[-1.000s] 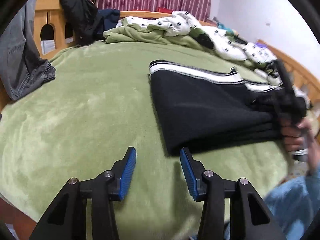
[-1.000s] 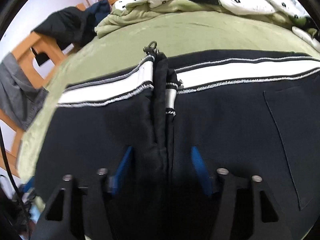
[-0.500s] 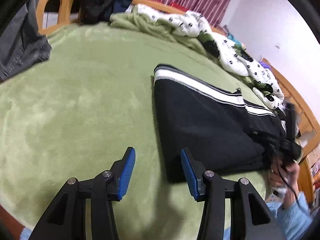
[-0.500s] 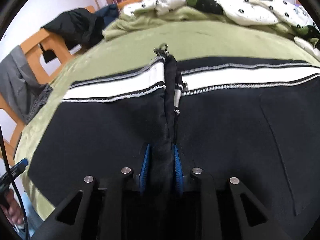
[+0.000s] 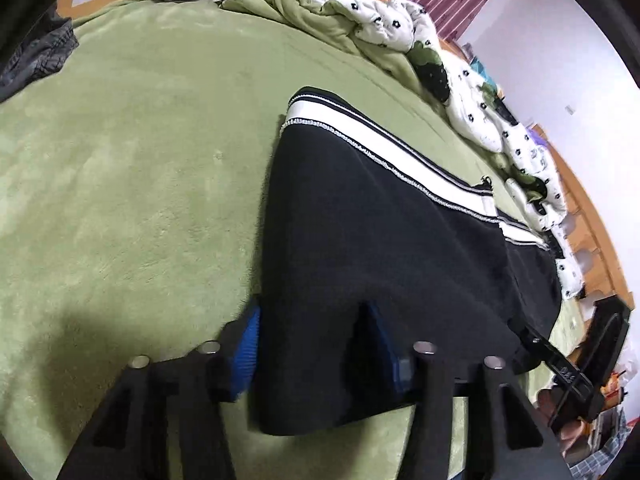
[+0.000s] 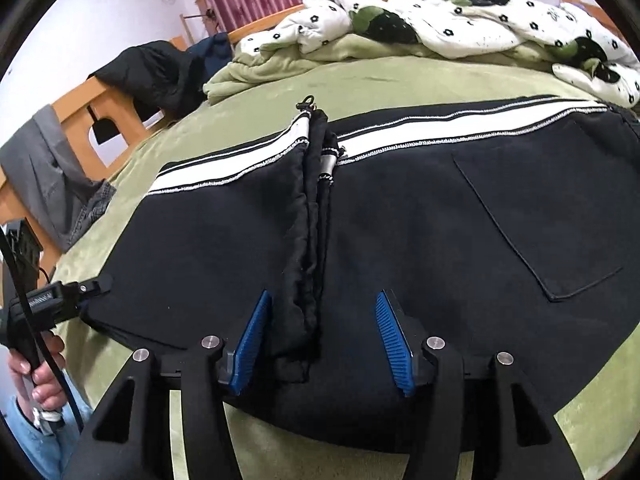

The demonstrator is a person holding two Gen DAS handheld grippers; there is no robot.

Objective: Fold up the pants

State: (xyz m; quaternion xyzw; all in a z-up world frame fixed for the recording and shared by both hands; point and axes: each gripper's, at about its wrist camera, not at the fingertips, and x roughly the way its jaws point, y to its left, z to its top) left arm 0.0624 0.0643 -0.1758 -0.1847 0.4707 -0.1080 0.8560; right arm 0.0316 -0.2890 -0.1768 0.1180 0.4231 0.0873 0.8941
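Note:
Black pants (image 5: 360,240) with a white side stripe lie folded on the green blanket; in the right wrist view the pants (image 6: 420,220) show a back pocket and a bunched fold of cloth at the middle. My left gripper (image 5: 316,344) is open, its blue pads astride the near left corner of the pants. My right gripper (image 6: 324,340) is open, its pads either side of the bunched fold at the near edge, apart from it. The left gripper also shows in the right wrist view (image 6: 52,304) at the pants' left corner.
The green blanket (image 5: 120,160) covers the bed. A crumpled white flowered quilt (image 6: 460,20) lies along the far side. Dark clothes (image 6: 160,72) and grey trousers (image 6: 48,176) hang on the wooden bed frame at the left.
My left gripper has moved forward over the pants' near left corner. My right gripper, shut on the bunched fold half a second ago, has opened and let it go.

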